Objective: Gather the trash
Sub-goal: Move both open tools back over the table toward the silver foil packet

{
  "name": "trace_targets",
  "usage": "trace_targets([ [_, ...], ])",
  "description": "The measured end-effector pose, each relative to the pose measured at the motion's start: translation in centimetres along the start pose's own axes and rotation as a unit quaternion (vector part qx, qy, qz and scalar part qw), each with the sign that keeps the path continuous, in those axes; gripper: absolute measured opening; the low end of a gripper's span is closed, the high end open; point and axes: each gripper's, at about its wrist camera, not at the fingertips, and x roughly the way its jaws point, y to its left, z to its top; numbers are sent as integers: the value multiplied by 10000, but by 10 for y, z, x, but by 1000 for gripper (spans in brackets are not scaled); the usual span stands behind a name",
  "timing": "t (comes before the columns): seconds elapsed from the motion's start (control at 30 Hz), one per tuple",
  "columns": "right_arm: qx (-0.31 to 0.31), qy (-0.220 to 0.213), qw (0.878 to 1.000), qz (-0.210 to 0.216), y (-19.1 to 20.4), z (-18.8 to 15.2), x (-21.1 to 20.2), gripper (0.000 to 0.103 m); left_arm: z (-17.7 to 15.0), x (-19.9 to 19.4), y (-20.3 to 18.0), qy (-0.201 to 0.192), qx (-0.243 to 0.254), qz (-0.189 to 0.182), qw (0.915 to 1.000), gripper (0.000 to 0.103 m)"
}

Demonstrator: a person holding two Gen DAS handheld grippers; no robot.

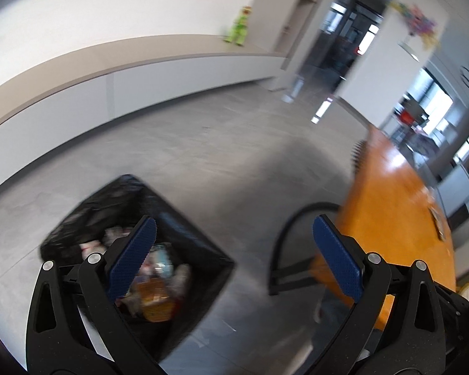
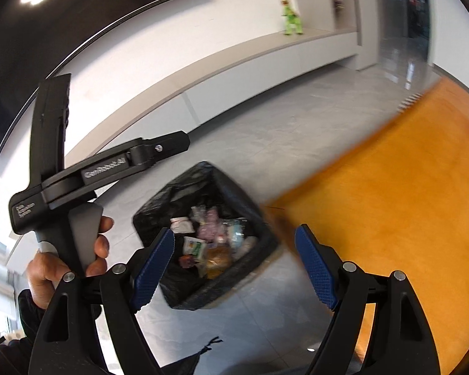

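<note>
A bin lined with a black bag (image 1: 78, 215) stands on the grey floor, holding several wrappers and packets (image 1: 154, 300). In the left wrist view it lies low left, behind my left finger. My left gripper (image 1: 234, 234) is open and empty above the floor. In the right wrist view the same bin (image 2: 159, 200) sits below centre with its trash (image 2: 212, 237) showing. My right gripper (image 2: 234, 243) is open and empty above it. The left gripper's body (image 2: 62, 184) and the hand holding it show at left.
An orange wooden table (image 1: 397, 206) (image 2: 390, 193) lies to the right, with a black chair frame (image 1: 284, 234) beside it. A low white bench (image 1: 109, 87) runs along the far wall with a green toy (image 1: 239, 26) (image 2: 292, 20) on it. A black bag edge (image 2: 184, 362) shows at the bottom.
</note>
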Motion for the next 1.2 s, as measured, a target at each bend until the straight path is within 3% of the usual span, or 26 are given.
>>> trace_targets([
  [0.17, 393, -160, 9983, -389, -60, -7, -36, 80, 3, 20, -66, 242, 391, -471, 9978, 97],
  [0.43, 1037, -372, 9889, -997, -154, -19, -84, 80, 0, 58, -179, 659, 1197, -1002, 9855, 97],
  [0.83, 1885, -490, 9637, -1825, -298, -32, -135, 81, -16, 128, -336, 1282, 2036, -1533, 9584, 97],
  [1.03, 2256, -530, 9409, -2471, -390, -32, -167, 84, -17, 170, -415, 1617, 2373, -1761, 9416, 97],
  [1.2, 2453, -454, 9282, -2760, -458, -30, -177, 84, -17, 214, -480, 1910, 2542, -1839, 9301, 97],
])
